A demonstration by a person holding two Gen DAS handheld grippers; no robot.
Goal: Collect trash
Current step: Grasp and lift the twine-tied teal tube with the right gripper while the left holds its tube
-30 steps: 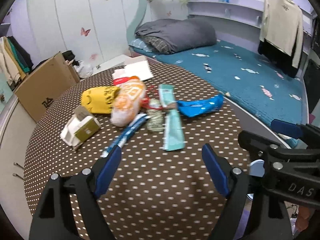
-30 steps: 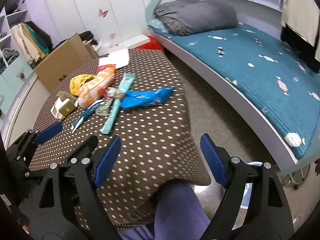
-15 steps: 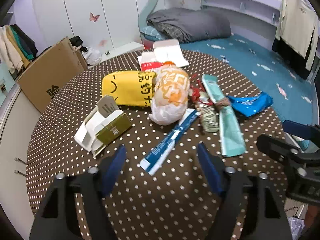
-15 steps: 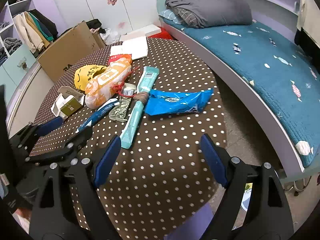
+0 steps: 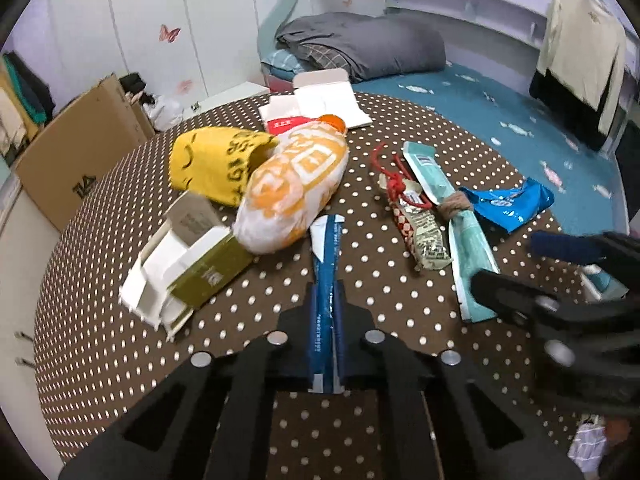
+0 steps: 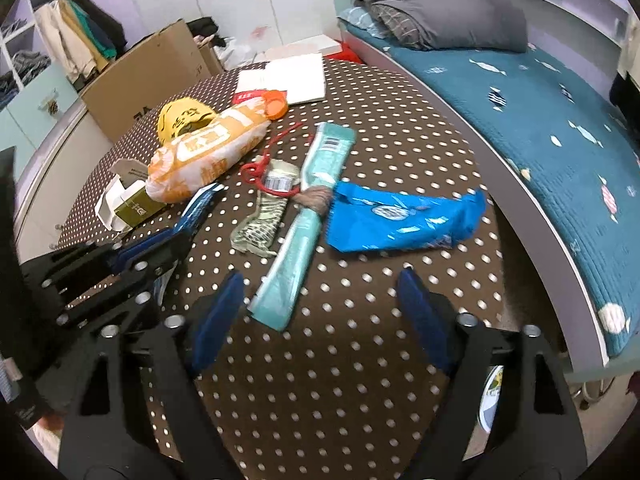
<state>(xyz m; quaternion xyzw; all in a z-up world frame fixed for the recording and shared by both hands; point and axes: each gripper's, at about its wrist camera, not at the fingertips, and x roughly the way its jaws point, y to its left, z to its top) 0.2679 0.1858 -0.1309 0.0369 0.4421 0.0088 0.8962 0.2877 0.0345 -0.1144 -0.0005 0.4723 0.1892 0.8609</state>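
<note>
Glossy, flat dark-blue wrapper (image 5: pixel 326 264) is pinched in the just-closed left jaws; right jaws gape, narrowing, nothing between.

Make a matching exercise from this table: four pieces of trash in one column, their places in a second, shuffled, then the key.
Things:
1. dark blue wrapper
2. teal wrapper
3. bright blue bag
4. green box

Places:
A. nearest the bed
B. pinched in the left tool
C. lying ahead of the open right tool
D. beside the orange bag

Pairs: 1-B, 2-C, 3-A, 4-D
</note>
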